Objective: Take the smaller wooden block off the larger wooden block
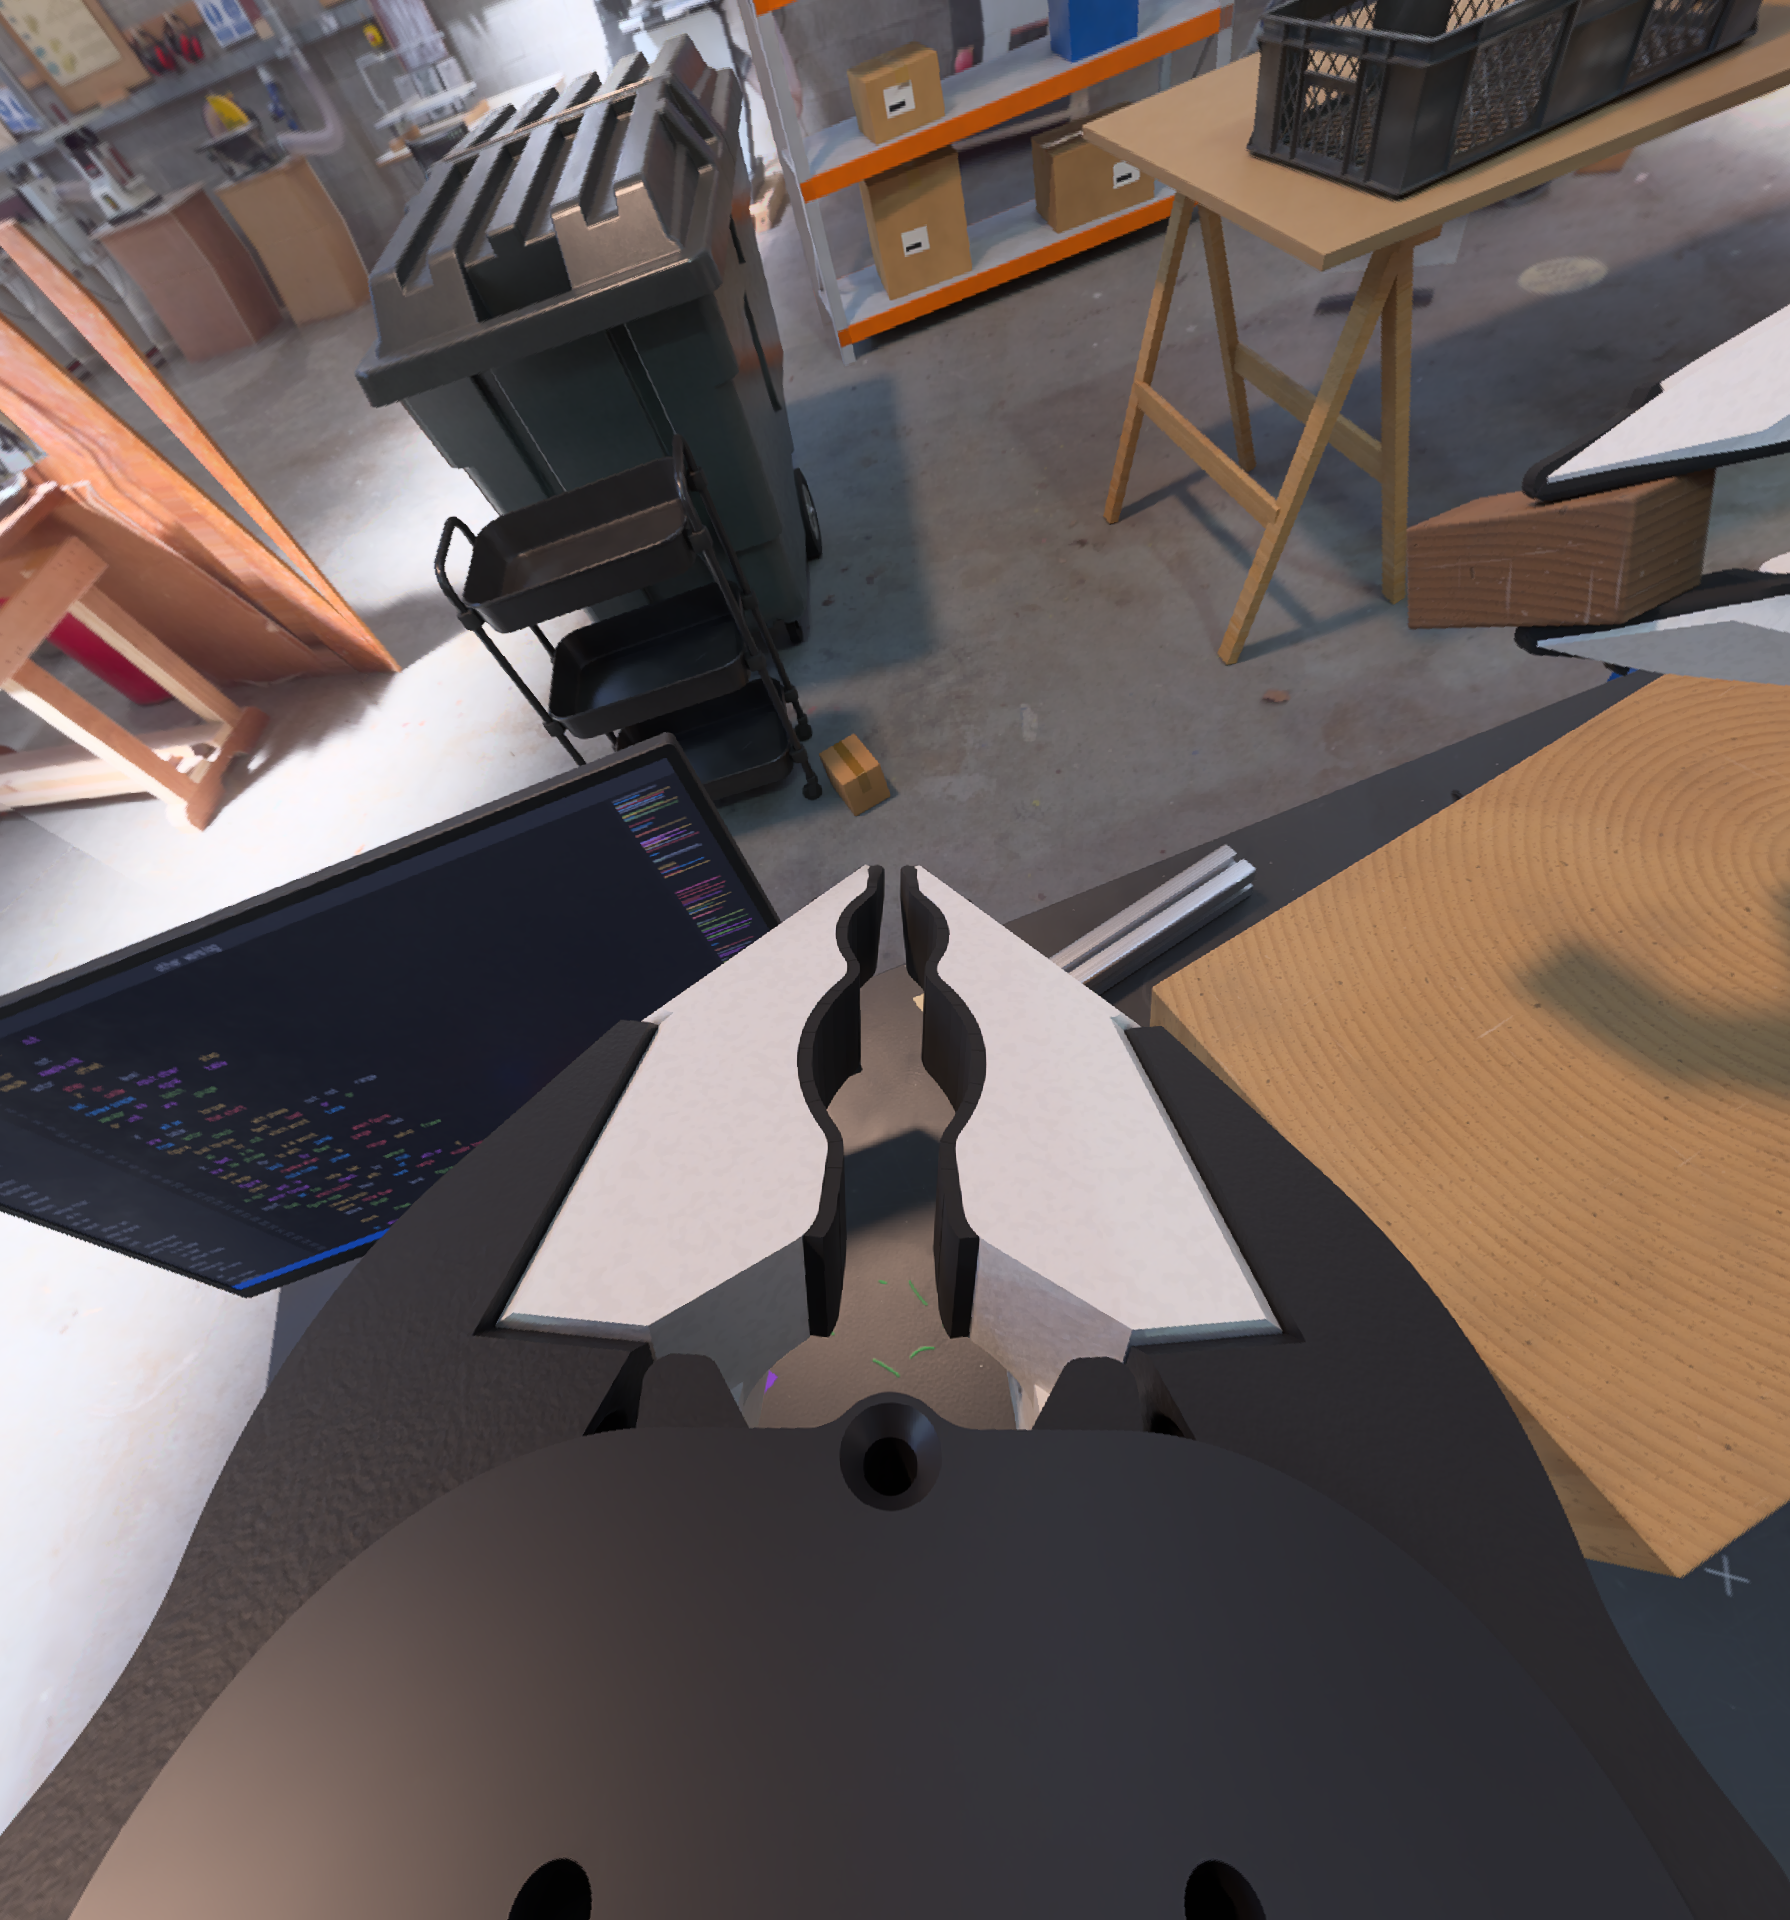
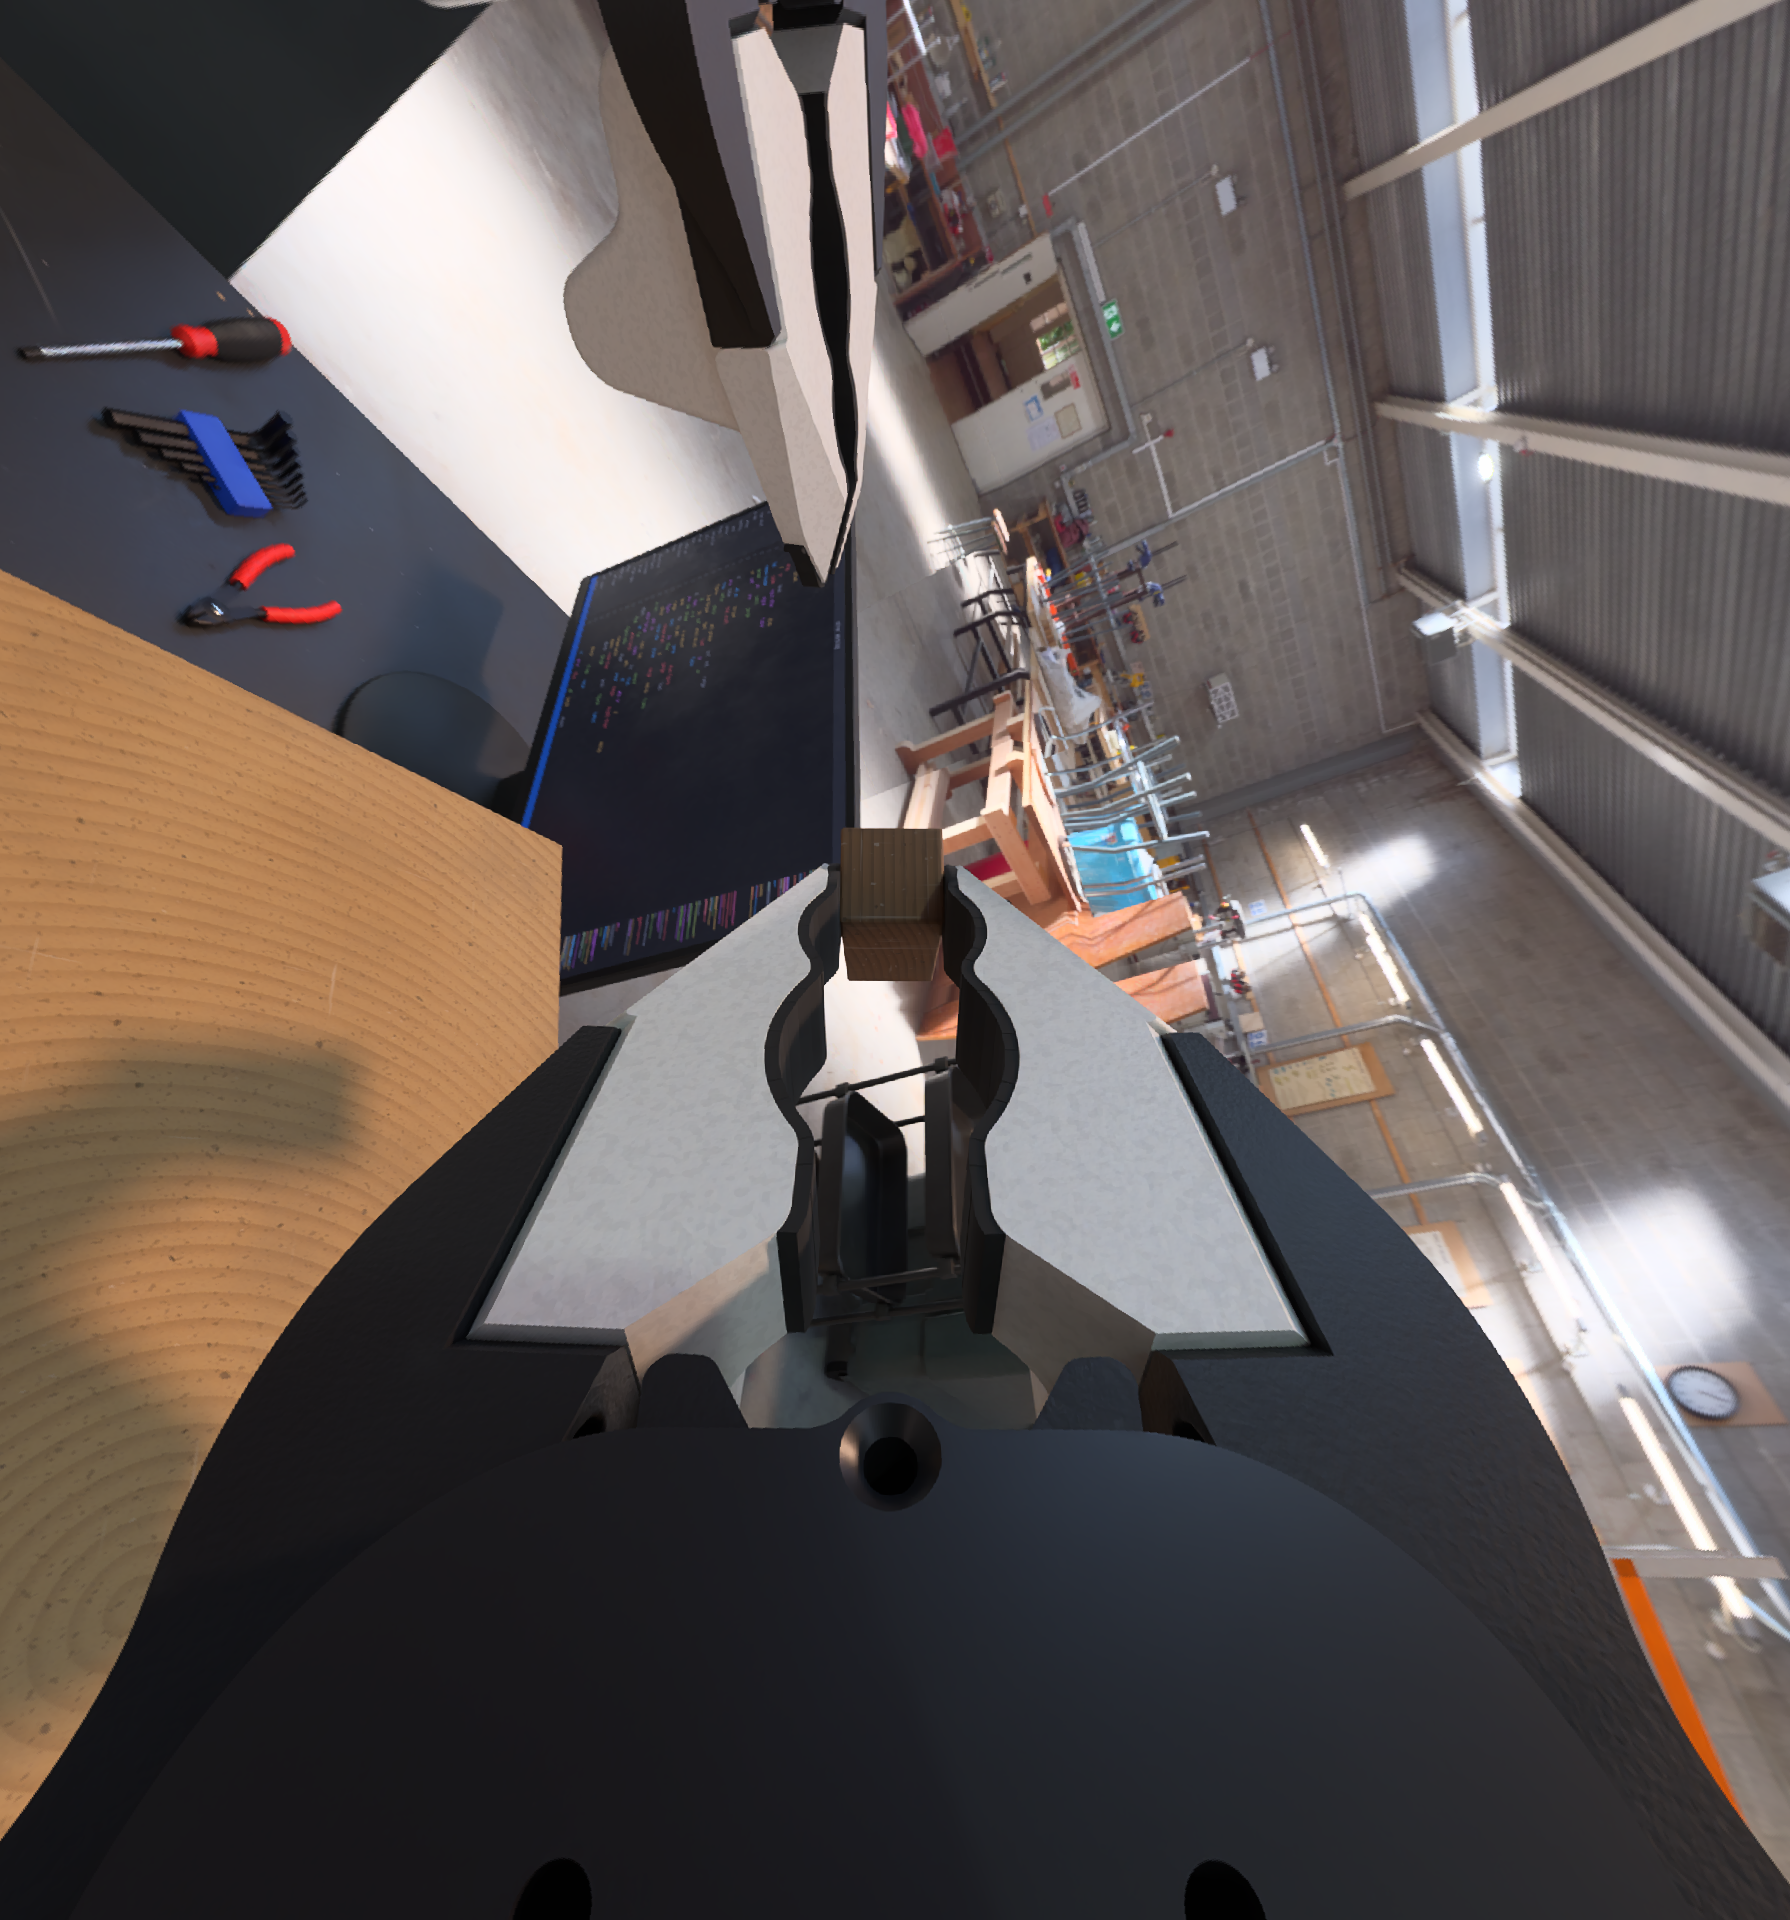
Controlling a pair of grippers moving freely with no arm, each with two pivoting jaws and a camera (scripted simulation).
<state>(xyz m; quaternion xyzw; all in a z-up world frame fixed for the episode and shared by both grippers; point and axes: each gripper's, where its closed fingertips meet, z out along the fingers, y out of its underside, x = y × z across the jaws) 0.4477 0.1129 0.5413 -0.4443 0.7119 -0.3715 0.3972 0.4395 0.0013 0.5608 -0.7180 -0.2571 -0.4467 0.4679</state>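
Observation:
The larger wooden block (image 1: pixel 1556 1122) is a broad light slab on the dark table, to the right of my left gripper (image 1: pixel 892 883). It also shows at the left of the right wrist view (image 2: pixel 164 987). My left gripper is shut and empty, beside the slab's left edge. My right gripper (image 2: pixel 891 904) is shut on the smaller wooden block (image 2: pixel 891 904), a darker brown block. In the left wrist view the smaller block (image 1: pixel 1556 561) hangs between the right gripper's fingers (image 1: pixel 1701 431) above the slab's far edge, clear of the slab.
A dark monitor (image 1: pixel 351 1039) lies to the left of my left gripper. An aluminium bar (image 1: pixel 1161 920) lies beside the slab. A screwdriver (image 2: pixel 174 341), a blue hex key set (image 2: pixel 216 462) and red pliers (image 2: pixel 257 597) lie on the table beyond the slab.

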